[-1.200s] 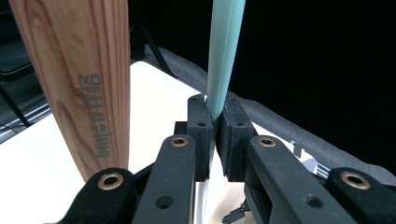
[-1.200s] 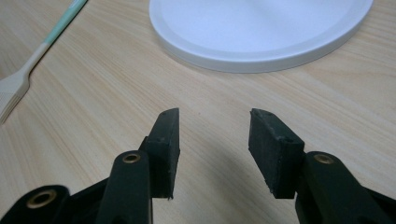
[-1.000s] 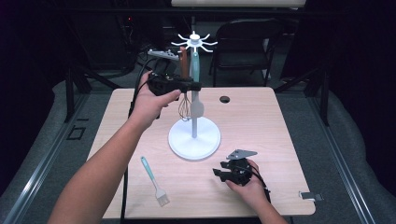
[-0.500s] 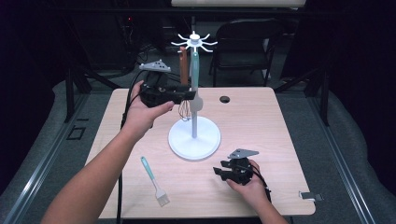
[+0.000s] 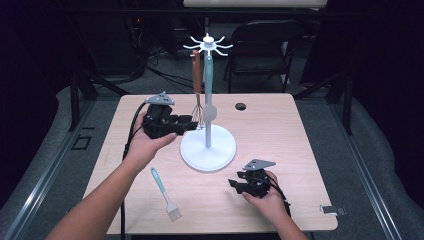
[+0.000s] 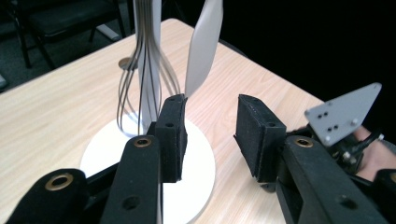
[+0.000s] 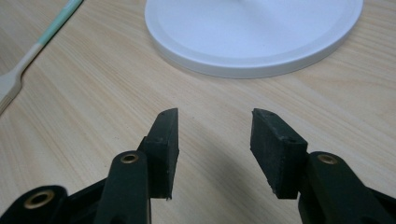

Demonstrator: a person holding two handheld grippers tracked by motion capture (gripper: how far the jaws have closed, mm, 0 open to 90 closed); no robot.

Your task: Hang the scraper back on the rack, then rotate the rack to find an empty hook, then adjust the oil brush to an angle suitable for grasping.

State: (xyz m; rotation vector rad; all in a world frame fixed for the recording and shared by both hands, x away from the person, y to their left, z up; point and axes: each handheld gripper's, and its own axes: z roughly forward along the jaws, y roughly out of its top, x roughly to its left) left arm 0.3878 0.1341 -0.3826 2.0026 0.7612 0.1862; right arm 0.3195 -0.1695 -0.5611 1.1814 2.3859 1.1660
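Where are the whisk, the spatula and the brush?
whisk (image 5: pixel 198 114), high view, on its wire head beside the stand's pole.
spatula (image 6: pixel 203 46), left gripper view, on its pale blade above the open left claw.
brush (image 5: pixel 164 190), high view, on its handle, lying on the table.

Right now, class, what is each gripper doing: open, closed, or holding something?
Left gripper: open, empty, beside the whisk on the stand.
Right gripper: open, empty, low over the table.

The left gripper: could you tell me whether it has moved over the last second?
Yes. The left gripper has dropped from near the stand's hooks towards its white base.
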